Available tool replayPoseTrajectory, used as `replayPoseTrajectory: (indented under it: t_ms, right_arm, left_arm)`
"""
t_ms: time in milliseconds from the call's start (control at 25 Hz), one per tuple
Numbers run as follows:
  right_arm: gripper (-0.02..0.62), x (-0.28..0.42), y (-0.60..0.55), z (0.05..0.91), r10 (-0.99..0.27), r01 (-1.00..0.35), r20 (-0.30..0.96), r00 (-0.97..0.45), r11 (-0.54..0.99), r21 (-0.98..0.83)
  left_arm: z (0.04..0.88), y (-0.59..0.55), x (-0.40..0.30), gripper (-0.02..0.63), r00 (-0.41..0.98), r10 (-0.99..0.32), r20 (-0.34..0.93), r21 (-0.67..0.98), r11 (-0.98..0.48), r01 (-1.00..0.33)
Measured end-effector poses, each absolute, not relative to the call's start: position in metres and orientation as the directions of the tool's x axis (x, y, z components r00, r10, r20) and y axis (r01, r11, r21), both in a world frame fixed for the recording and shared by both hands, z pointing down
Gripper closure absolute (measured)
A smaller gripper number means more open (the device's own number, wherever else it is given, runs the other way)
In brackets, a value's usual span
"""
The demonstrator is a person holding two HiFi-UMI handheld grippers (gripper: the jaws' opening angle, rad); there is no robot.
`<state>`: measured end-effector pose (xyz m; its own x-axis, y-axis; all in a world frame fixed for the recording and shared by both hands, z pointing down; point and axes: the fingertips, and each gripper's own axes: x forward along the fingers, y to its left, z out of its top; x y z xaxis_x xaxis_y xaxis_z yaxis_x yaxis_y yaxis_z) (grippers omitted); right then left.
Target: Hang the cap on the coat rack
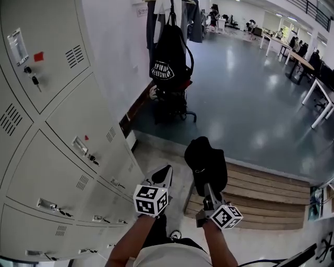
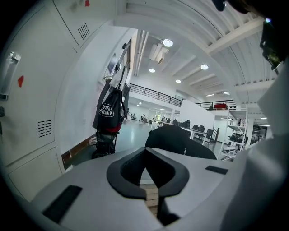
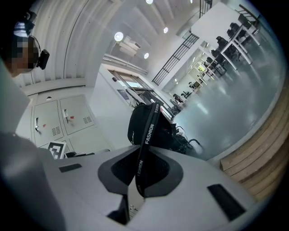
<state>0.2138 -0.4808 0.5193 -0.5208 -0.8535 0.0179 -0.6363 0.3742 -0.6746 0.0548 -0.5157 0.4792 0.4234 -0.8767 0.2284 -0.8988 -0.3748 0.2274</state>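
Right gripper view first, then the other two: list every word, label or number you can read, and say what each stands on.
"FASHION": printed twice along the black cap strap pinched in the right tongs.
White print on the hanging black bag: too blurred to read.
Wall sign by the rack: too small to read.

Place: we find ourselves in a large open-plan office.
Evidence: we see grey lockers (image 1: 52,120), desks (image 1: 301,60) with people, and a glossy floor (image 1: 245,104).
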Motion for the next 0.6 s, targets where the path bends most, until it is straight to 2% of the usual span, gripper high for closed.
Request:
replayPoseTrajectory:
  t_ms: [600]
  right_arm:
    - [0.577, 0.196, -0.596, 0.508, -0.873, -0.651, -0.015, -0.487, 0.375, -0.660]
  left_arm:
    - [0.478, -0.648, 0.038, 0.603, 0.458, -0.864, 0.209, 0.234, -0.411, -0.881]
